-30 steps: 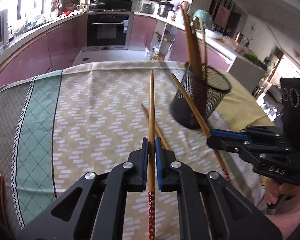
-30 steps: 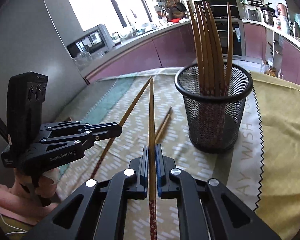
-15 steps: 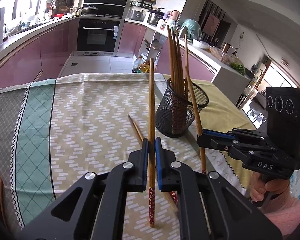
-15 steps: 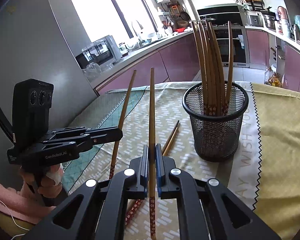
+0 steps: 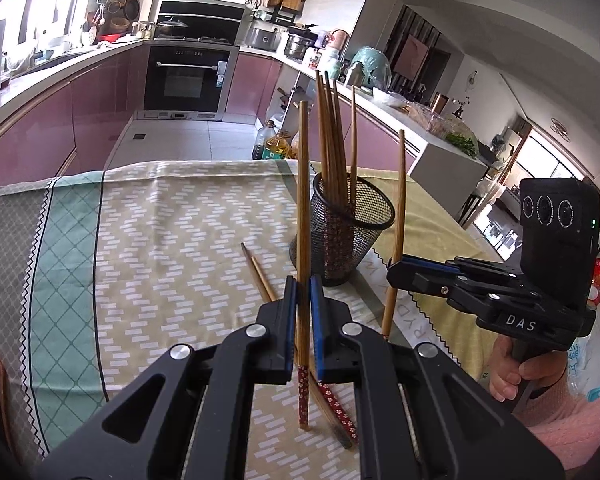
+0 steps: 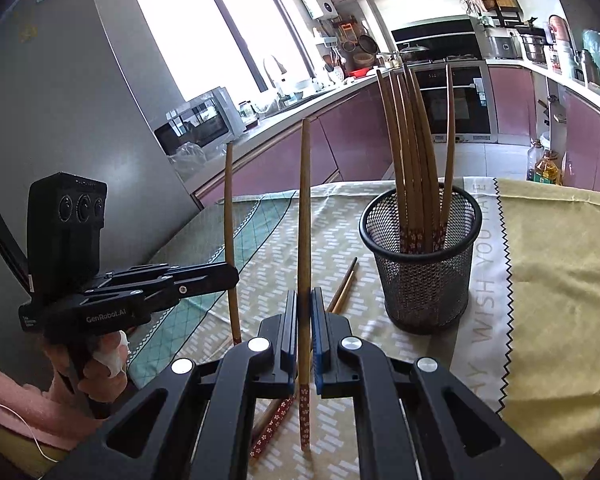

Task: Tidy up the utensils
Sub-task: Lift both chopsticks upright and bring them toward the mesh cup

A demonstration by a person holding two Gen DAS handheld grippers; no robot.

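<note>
My left gripper [image 5: 302,286] is shut on a wooden chopstick [image 5: 302,192] with a red flowered end, held almost upright above the cloth. My right gripper [image 6: 304,300] is shut on a matching chopstick [image 6: 304,208], also near upright. Each view shows the other gripper beside it: the right gripper [image 5: 396,276] with its chopstick [image 5: 399,200], and the left gripper [image 6: 232,278] with its chopstick [image 6: 229,208]. A black mesh holder [image 6: 420,280] with several chopsticks standing in it is just ahead, to the right of both held sticks. Two more chopsticks [image 5: 260,276] lie on the cloth near the holder.
A patterned tablecloth [image 5: 160,240] with a green band covers the table, and a yellow cloth [image 6: 560,280] lies to the right. A hand [image 5: 516,372] grips the right handle. Kitchen counters, an oven and oil bottles [image 5: 274,146] on the floor lie beyond the far edge.
Both grippers have risen with their chopsticks, which now stand more upright, their red ends lifted off the cloth. The holder and the two lying chopsticks have stayed put.
</note>
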